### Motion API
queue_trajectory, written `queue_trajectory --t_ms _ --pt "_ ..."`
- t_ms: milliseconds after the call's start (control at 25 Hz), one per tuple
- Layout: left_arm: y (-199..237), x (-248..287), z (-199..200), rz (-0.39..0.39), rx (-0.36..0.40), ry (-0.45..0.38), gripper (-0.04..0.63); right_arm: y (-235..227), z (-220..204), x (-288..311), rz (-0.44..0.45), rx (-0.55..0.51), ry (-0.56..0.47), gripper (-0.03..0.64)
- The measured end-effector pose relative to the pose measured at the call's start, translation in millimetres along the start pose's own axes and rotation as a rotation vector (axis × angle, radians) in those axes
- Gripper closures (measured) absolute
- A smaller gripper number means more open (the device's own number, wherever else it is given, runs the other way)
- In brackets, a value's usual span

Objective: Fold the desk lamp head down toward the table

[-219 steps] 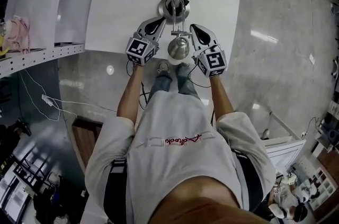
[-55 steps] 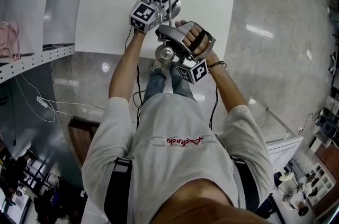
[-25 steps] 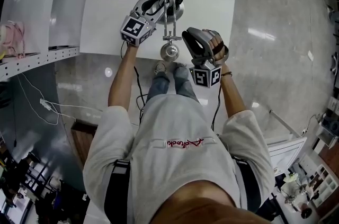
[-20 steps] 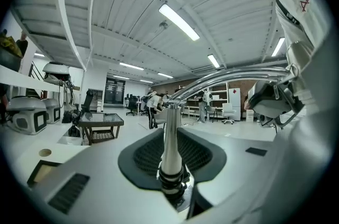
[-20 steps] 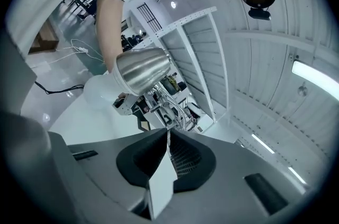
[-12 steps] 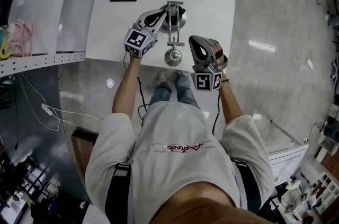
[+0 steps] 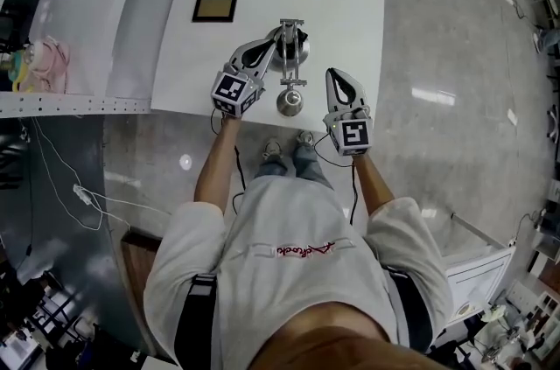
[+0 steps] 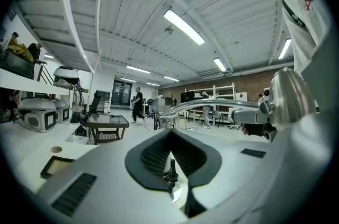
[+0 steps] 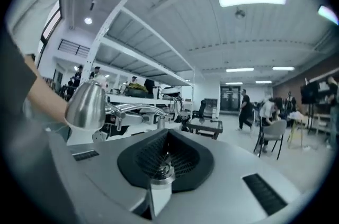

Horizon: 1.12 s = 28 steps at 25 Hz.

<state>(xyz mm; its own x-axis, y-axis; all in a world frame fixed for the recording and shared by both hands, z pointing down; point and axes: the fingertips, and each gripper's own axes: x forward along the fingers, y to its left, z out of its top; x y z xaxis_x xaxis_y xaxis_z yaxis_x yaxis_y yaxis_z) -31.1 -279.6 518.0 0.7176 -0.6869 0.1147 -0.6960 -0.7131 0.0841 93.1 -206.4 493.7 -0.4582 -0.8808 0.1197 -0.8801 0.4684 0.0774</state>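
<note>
Both grippers have drawn back off the lamp [image 7: 288, 69], the right gripper [image 7: 336, 78] rolling upright; each has its fingers together, empty. Lamp head [image 7: 290, 101] hangs just left of the right fingers, its long axis running away to the base [image 7: 294, 45] beside the fingers of the left gripper [image 7: 262, 46].

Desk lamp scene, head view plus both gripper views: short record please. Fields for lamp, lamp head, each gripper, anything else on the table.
lamp: desk lamp standing on the white table, arm roughly level
lamp head: metal shade near the table's front edge, between the two grippers
left gripper: jaws together, nothing between them; close beside the lamp base, contact cannot be told
right gripper: jaws together, empty; apart from the lamp, on the right of its shade
other: framed panel at the table's far left
</note>
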Motion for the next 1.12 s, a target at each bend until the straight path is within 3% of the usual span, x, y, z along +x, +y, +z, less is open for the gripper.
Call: queue_trajectory --t_ms 120,240,720,1120 --pt "-7.5 -8.5 4.5 0.01 -0.001 -0.012 0.569 2.5 -4.7 -0.3 -0.002 0.155 0.01 0.603" --pt "-13.2 -15.1 0.8 0.01 -0.007 -0.01 0.569 9.0 -9.7 -0.2 -0.006 0.225 0.022 0.603" --pt "-22.5 -54.5 1.9 -0.019 -0.018 -0.036 0.569 30.9 -2.7 -16.3 -0.075 0.211 0.012 0.603" --pt "-50.8 -85.8 -5.5 0.028 -0.018 -0.028 0.569 44.6 -11.3 -42.0 -0.064 0.206 0.015 0.603"
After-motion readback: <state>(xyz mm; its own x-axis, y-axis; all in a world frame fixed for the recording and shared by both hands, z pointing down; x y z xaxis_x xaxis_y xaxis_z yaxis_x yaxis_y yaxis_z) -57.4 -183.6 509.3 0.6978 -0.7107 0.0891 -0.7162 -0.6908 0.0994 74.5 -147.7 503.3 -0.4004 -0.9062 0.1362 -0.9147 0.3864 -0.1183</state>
